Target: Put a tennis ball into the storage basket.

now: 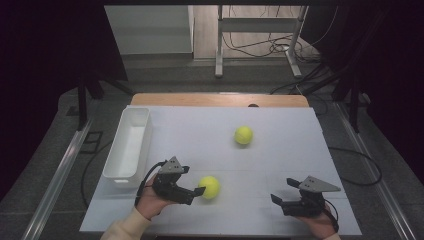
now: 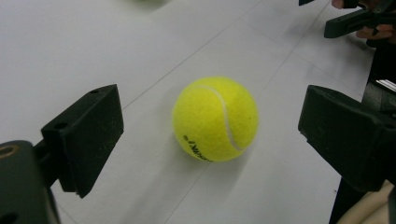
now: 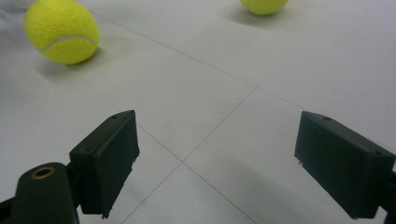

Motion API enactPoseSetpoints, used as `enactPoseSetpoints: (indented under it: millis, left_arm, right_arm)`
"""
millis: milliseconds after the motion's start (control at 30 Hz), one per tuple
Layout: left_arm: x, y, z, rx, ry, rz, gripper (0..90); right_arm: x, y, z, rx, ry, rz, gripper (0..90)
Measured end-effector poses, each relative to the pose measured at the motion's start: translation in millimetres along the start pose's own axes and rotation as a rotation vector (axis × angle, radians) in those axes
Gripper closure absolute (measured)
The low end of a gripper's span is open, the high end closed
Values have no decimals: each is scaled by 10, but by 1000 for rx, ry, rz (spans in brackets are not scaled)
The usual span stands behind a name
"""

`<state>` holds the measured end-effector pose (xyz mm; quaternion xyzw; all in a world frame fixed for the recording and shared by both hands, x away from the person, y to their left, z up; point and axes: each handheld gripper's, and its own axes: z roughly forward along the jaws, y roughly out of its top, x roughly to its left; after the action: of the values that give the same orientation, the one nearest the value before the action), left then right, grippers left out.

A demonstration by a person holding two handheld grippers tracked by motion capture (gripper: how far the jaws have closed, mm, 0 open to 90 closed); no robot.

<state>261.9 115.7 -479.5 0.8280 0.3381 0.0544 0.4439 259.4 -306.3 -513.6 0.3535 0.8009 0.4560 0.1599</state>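
Two yellow tennis balls lie on the white table top point(image 1: 280, 150). The near ball point(image 1: 209, 187) point(image 2: 215, 119) rests just in front of my left gripper point(image 1: 193, 181) point(image 2: 212, 135), in line with the gap between its wide-apart jaws; neither jaw touches it. The far ball point(image 1: 243, 135) sits toward the middle of the table. My right gripper point(image 1: 283, 190) point(image 3: 215, 158) stands open over bare table at the front right, holding nothing. From it the near ball point(image 3: 62, 31) lies far off at the upper left and the far ball point(image 3: 264, 5) at the top edge.
A long white bin point(image 1: 127, 145) stands along the table's left edge, close behind my left hand. In the left gripper view the right gripper point(image 2: 355, 21) appears at the top right. A wooden edge point(image 1: 220, 99) borders the far side of the table.
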Motion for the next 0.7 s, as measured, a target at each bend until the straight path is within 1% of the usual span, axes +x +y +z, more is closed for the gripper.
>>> enactPoseSetpoints:
  millis: [67, 367, 600, 700]
  left_arm:
    - [-4, 25, 13, 4, -5, 5, 75]
    - [0, 91, 93, 27, -21, -6, 76]
    - [-40, 118, 159, 51, -32, 0, 78]
    - [-65, 127, 217, 64, -42, 9, 78]
  right_arm:
    - [0, -2, 2, 3, 0, -1, 141]
    - [0, -6, 7, 7, 2, 1, 141]
    - [4, -8, 6, 9, -1, 3, 141]
    - [2, -11, 7, 11, -2, 3, 141]
